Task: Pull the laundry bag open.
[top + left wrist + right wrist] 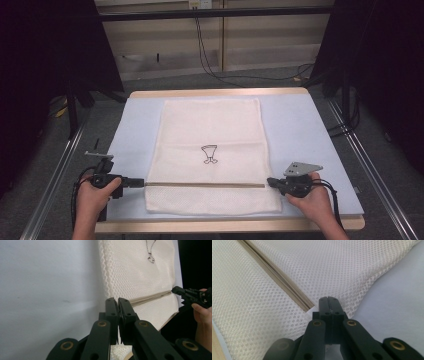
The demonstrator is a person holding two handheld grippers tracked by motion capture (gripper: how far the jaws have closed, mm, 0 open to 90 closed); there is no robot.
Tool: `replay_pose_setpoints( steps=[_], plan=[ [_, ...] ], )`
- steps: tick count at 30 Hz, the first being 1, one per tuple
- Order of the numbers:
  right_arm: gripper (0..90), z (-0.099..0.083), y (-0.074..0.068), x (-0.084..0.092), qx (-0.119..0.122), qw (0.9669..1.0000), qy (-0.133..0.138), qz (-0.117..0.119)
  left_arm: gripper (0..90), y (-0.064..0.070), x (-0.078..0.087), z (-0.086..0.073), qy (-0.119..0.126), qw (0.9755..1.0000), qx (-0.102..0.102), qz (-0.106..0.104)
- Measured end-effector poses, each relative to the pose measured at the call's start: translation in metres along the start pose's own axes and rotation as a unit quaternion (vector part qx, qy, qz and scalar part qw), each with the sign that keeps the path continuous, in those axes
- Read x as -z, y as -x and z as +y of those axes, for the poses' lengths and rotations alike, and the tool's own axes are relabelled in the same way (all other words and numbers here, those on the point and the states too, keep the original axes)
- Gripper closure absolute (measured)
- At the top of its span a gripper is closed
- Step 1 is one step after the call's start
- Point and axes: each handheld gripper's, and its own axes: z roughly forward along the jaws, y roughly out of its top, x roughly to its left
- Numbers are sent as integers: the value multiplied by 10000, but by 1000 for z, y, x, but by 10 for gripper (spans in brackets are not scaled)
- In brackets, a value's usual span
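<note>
On mesh bag (210,125): black goblet-like logo (209,153), no txt.

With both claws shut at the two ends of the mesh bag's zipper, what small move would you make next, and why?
Probably draw the left claw along the zipper toward the right claw, which pins the mesh bag edge; the zipper lies straight and taut between them.

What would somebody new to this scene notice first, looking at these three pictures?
Most striking is the cream white mesh laundry bag lying flat in the middle of the pale blue table mat, with a small black line drawing at its centre. A tan zipper runs straight across its near part. At each end of the zipper sits a hand-held black gripper with jaws closed, the left gripper and the right gripper.
</note>
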Motion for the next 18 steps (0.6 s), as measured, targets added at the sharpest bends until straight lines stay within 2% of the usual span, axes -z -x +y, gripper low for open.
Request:
replay_pose_setpoints(
  steps=[4,5,6,8,9,10,11,13,14,15,16,18],
  plan=[
    [900,0,0,0,-4,10000,8,17,869,3,2,0,119,9999,-80,-79],
    [900,0,1,0,-60,10000,21,64,864,7,4,0,226,9997,-115,-46],
    [900,0,3,0,-159,9998,22,109,849,7,4,0,226,9997,-115,-46],
    [900,3,6,4,-255,9995,-2,185,813,12,7,1,347,9987,-364,-45],
    [848,4,7,6,-297,9993,54,205,783,14,8,1,428,9980,-471,-24],
    [722,5,9,9,-373,9989,214,184,715,15,9,2,625,9959,-645,74],
    [666,6,11,11,-473,9981,399,70,645,16,10,2,850,9923,-857,268],
    [590,6,17,17,-370,9971,617,-239,547,17,9,2,1145,9857,-1111,548],
    [537,6,19,19,-344,9966,668,-348,485,18,6,1,1566,9754,-1324,814],
    [447,6,22,20,-322,9950,814,-478,375,19,5,2,1723,9669,-1569,1041],
    [413,5,24,20,-322,9943,858,-546,331,19,5,2,1809,9621,-1694,1134],
    [388,4,28,22,-262,9937,852,-672,312,19,3,3,1964,9510,-1945,1387]
  ],
)
